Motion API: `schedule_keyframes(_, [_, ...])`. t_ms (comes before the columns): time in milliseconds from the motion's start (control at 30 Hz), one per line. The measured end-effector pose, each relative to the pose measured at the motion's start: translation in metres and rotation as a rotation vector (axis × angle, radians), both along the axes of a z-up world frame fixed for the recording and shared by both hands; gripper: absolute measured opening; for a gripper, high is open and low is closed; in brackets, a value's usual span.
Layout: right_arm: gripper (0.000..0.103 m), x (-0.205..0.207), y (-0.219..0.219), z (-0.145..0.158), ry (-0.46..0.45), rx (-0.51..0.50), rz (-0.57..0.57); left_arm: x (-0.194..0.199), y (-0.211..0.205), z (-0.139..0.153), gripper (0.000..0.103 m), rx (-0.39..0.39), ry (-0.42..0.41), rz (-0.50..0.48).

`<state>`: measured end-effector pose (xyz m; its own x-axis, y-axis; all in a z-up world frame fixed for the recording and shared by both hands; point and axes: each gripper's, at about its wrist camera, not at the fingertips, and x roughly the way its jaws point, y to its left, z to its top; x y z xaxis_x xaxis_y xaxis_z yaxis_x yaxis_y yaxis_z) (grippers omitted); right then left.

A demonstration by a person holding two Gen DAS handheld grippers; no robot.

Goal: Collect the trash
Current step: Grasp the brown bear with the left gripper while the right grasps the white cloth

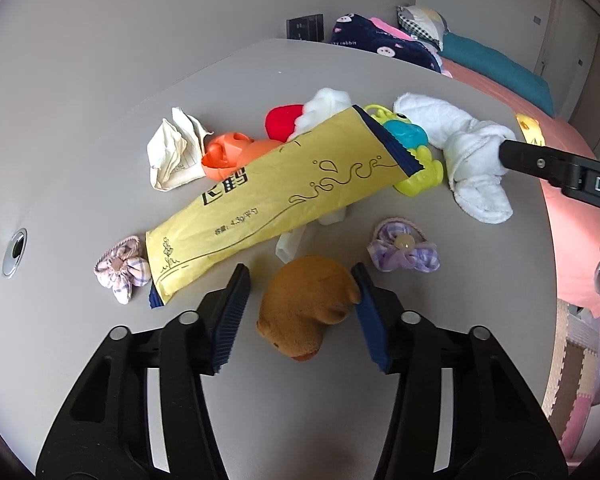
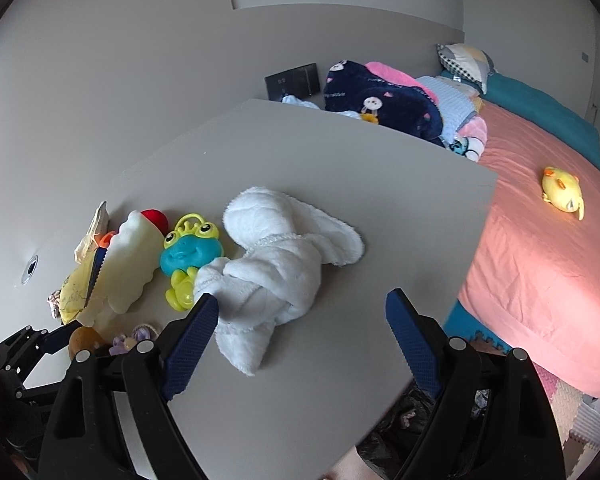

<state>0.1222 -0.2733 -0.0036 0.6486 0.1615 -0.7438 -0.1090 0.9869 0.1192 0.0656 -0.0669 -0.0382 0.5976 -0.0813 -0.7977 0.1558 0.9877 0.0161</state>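
Observation:
A long yellow wrapper [image 1: 276, 196] lies across the grey table [image 1: 100, 140], over other items. A crumpled paper [image 1: 176, 152] lies at its far left. My left gripper [image 1: 300, 284] is open, its fingers on either side of a brown plush toy [image 1: 308, 304] on the table. My right gripper [image 2: 300, 300] is open and empty above the table's right part, its left finger [image 2: 192, 332] touching a white towel [image 2: 276, 264]. The wrapper also shows in the right wrist view [image 2: 76, 288], at the left.
On the table: a green and blue frog toy [image 2: 188, 252], an orange toy [image 1: 228, 156], a red and white plush [image 1: 300, 116], two checked fabric flowers [image 1: 404, 248] [image 1: 120, 272]. A pink bed [image 2: 540, 260] with a yellow plush [image 2: 562, 192] stands right of the table edge. A black bag [image 2: 404, 420] hangs below the edge.

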Motion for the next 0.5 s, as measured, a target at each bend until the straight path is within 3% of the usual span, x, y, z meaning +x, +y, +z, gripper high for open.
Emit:
schedule_keyframes(33, [0.086,0.002,0.003,0.0,0.001,-0.002,0.004,0.001,0.001,0.0,0.043,0.0,-0.001,0.001])
schedule_keyframes(200, [0.083,0.012,0.015,-0.001,0.006,-0.006,0.029,0.005,0.002,0.001,0.042,-0.008,-0.003,0.002])
schedule_keyframes(333, [0.057,0.017,0.019,-0.004,0.033,0.064,0.065,0.006,0.002,0.001,0.042,-0.006,-0.003,-0.001])
schedule_keyframes(500, [0.037,0.014,0.021,-0.002,0.035,0.081,0.074,0.008,0.001,0.001,0.042,-0.009,-0.002,0.0])
